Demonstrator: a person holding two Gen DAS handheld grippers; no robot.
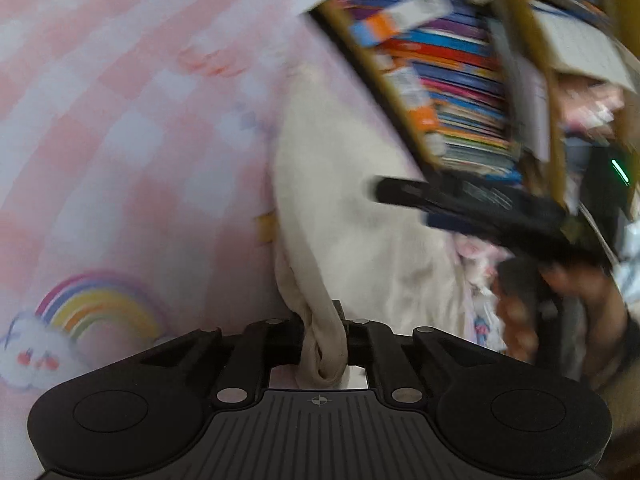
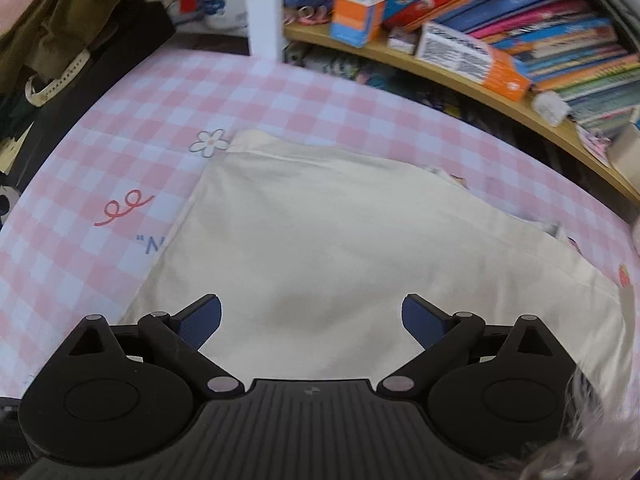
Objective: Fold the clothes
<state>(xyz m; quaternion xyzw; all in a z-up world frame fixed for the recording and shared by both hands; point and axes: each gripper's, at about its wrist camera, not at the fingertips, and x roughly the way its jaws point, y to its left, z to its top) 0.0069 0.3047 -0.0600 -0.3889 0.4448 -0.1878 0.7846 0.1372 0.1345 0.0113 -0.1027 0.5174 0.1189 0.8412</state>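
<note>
The left gripper (image 1: 323,330) fingers are closed on a bunched edge of the cream cloth (image 1: 360,208), lifting it off the pink checked sheet (image 1: 120,120). The right gripper (image 2: 311,322) fingers (image 2: 206,318) stand wide, empty, above the cloth spread flat. A bookshelf (image 2: 460,68) stands beyond.

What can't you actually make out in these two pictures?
- Left wrist view: the left tongs pinch bunched cream cloth, which hides their tips.
- Same view: motion blur smears the books and right tongs.
- Right wrist view: the cloth's near edge lies behind the right tongs.
</note>
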